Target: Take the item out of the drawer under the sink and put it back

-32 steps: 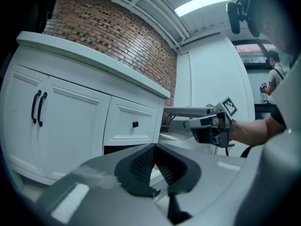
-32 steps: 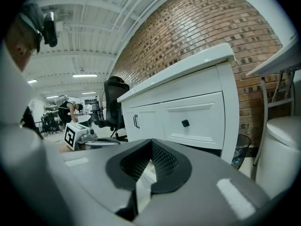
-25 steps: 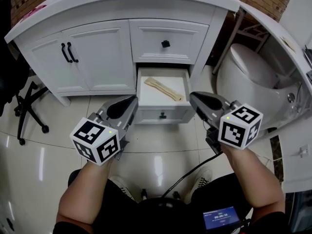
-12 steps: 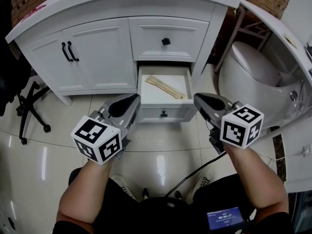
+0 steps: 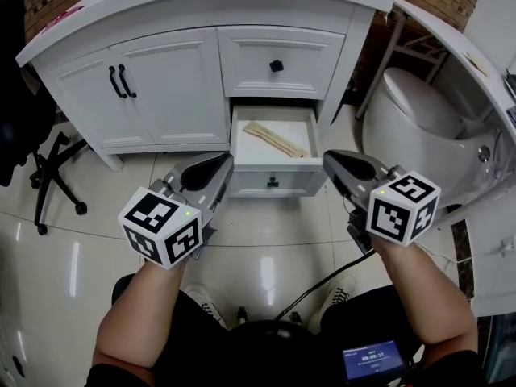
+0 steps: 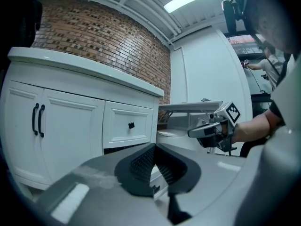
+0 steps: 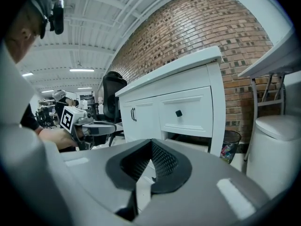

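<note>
The white vanity's lower drawer (image 5: 272,180) stands pulled open. Inside it lies a tan wooden utensil (image 5: 276,139), slanting across the white bottom. My left gripper (image 5: 221,164) hovers just left of the drawer front, shut and holding nothing. My right gripper (image 5: 331,160) hangs just right of the drawer front, also shut and holding nothing. Both are short of the drawer and touch nothing. In the left gripper view the closed jaws (image 6: 154,148) point at the drawer, with the right gripper (image 6: 207,129) in the background. The right gripper view shows closed jaws (image 7: 150,143) and the left gripper (image 7: 96,128).
Above the open drawer is a shut drawer with a black knob (image 5: 276,65). Two cabinet doors with black handles (image 5: 123,81) are to the left. A white toilet (image 5: 415,119) stands at the right, an office chair base (image 5: 50,180) at the left. A black cable (image 5: 322,285) runs over the tiled floor.
Hardly anything: both grippers stay shut in front of the open drawer, and the head view has drifted slightly, so the vanity sits a little higher in the picture.
</note>
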The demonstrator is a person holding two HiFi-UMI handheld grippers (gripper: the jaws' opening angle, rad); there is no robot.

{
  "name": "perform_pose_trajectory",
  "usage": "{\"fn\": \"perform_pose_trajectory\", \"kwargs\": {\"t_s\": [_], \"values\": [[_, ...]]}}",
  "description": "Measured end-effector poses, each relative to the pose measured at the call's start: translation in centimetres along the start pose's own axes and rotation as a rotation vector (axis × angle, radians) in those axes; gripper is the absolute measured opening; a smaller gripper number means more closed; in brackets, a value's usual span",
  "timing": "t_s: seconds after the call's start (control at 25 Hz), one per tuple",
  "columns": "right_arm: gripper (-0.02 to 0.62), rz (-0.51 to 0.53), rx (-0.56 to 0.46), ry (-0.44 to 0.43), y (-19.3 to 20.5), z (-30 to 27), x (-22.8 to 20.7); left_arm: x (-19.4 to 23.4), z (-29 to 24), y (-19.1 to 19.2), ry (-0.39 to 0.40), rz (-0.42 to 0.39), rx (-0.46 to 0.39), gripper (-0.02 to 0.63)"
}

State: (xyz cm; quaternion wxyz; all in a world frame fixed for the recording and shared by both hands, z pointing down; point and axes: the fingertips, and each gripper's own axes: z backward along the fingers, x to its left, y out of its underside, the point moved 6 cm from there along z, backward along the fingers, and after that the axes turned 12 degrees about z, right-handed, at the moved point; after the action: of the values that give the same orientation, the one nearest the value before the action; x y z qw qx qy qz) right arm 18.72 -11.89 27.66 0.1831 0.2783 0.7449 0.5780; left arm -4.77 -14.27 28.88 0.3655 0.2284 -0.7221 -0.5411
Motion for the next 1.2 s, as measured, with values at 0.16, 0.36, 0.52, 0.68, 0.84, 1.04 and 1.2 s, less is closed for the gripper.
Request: {"fn": "perform_pose_trajectory", "kwargs": {"t_s": [0.16, 0.36, 0.52, 0.68, 0.84, 1.04, 1.2], "values": [[0.008, -0.010, 0.011, -0.004, 0.3, 1.1, 1.2, -1.3, 1.0, -0.2, 0.001, 0.000, -0.005, 0.006], [0.007, 0.011, -0.002, -0.003, 0.0, 3.6, 3.3, -3.7, 2.9, -0.6, 0.019, -0.018, -0.016, 0.006], [0.008, 0.017, -0.024, 0.008, -0.2, 5.3, 4.3, -5.1, 4.3, -0.3, 0.010, -0.031, -0.025, 0.006], [0.006, 0.020, -0.042, 0.024, -0.5, 6.5, 4.8, -5.9, 5.1, -0.1, -0.005, -0.035, -0.034, 0.006], [0.007, 0.041, -0.048, 0.032, -0.8, 7.4, 5.5, -6.5, 5.3, -0.1, 0.000, -0.046, -0.038, 0.006], [0.008, 0.052, -0.039, 0.030, -0.5, 7.5, 5.8, -7.1, 5.5, -0.4, 0.014, -0.052, -0.053, 0.006], [0.006, 0.054, -0.028, 0.029, -0.2, 7.5, 5.8, -7.2, 5.3, -0.4, 0.017, -0.053, -0.047, 0.006]]}}
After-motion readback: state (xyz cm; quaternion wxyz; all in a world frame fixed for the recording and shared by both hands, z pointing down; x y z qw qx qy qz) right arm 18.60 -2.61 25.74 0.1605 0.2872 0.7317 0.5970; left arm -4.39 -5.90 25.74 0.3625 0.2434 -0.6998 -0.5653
